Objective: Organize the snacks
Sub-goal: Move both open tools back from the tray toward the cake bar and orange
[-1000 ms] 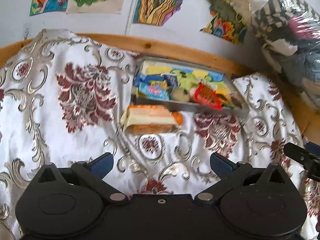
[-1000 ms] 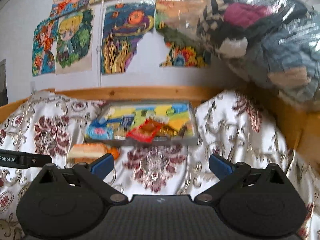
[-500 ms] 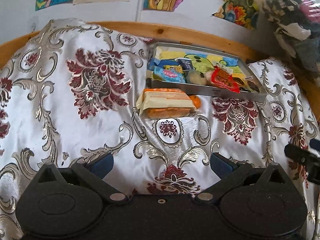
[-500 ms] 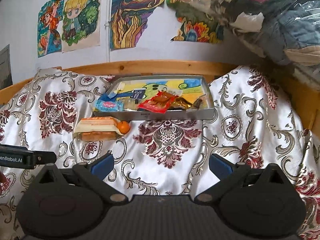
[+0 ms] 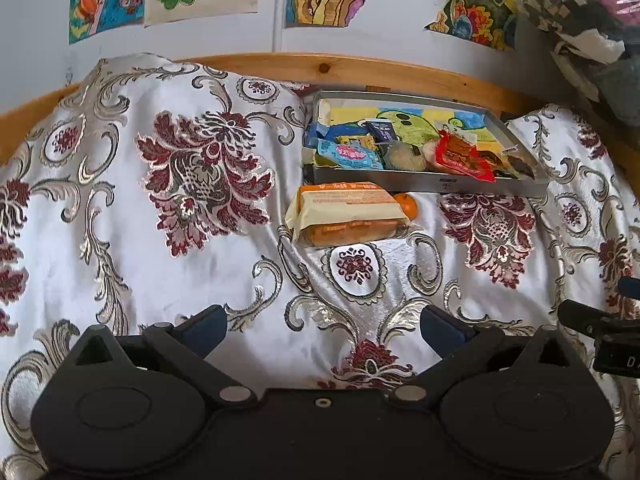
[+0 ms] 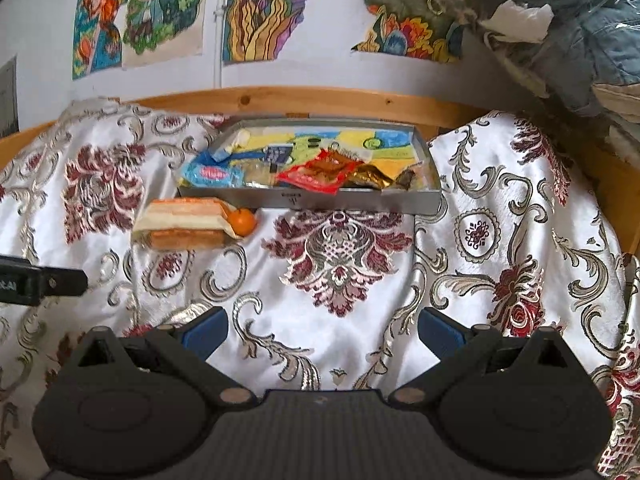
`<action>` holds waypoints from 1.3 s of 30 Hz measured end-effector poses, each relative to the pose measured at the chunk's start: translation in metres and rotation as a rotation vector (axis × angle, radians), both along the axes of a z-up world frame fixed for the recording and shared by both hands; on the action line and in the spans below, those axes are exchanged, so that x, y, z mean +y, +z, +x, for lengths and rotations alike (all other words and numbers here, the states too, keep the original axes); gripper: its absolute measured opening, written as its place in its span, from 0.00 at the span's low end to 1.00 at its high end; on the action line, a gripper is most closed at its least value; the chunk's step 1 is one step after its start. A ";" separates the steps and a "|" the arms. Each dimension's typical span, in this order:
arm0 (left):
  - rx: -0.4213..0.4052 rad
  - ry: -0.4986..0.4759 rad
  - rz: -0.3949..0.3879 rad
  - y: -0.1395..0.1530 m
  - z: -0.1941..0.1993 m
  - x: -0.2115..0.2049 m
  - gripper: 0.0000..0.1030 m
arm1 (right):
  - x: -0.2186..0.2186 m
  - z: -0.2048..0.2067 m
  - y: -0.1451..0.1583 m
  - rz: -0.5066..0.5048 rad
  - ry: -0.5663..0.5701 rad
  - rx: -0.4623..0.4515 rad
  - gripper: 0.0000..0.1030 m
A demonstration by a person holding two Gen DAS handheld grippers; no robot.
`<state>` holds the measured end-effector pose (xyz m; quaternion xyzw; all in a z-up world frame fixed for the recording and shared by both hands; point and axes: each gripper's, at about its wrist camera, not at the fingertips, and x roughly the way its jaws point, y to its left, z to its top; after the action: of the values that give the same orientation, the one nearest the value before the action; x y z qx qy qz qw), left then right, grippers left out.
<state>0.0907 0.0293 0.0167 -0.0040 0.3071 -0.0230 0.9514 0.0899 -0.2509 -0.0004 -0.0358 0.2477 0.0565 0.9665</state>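
Both the left gripper (image 5: 323, 326) and right gripper (image 6: 322, 327) hover empty with jaws apart; the orange snack pack (image 5: 347, 213) lies mid-frame, just before the tray (image 5: 432, 187), probably the next pickup.

Soft daylight, sheen on the cloth (image 5: 120, 240), edges bowed, slightly blurred.
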 end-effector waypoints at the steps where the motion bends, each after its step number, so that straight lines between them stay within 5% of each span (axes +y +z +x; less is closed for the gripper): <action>1: 0.000 -0.003 0.013 0.000 0.003 -0.001 0.99 | 0.000 0.002 -0.001 -0.001 0.000 0.004 1.00; 15: -0.014 -0.084 0.145 -0.003 0.045 -0.007 0.99 | 0.018 0.022 -0.014 -0.081 0.103 0.036 1.00; 21: -0.053 -0.101 0.150 -0.007 0.064 -0.005 0.99 | 0.018 0.039 -0.016 -0.014 0.135 0.053 1.00; 32: -0.080 -0.115 0.157 -0.014 0.106 0.002 0.99 | 0.034 0.080 -0.023 -0.098 0.191 0.023 1.00; 39: -0.228 -0.316 0.154 -0.010 0.122 0.002 0.99 | 0.033 0.103 -0.019 -0.018 0.267 -0.054 0.99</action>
<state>0.2123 0.0318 0.0062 0.1198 0.1950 -0.1487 0.9620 0.1927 -0.2178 -0.0191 -0.0787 0.2150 0.1816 0.9564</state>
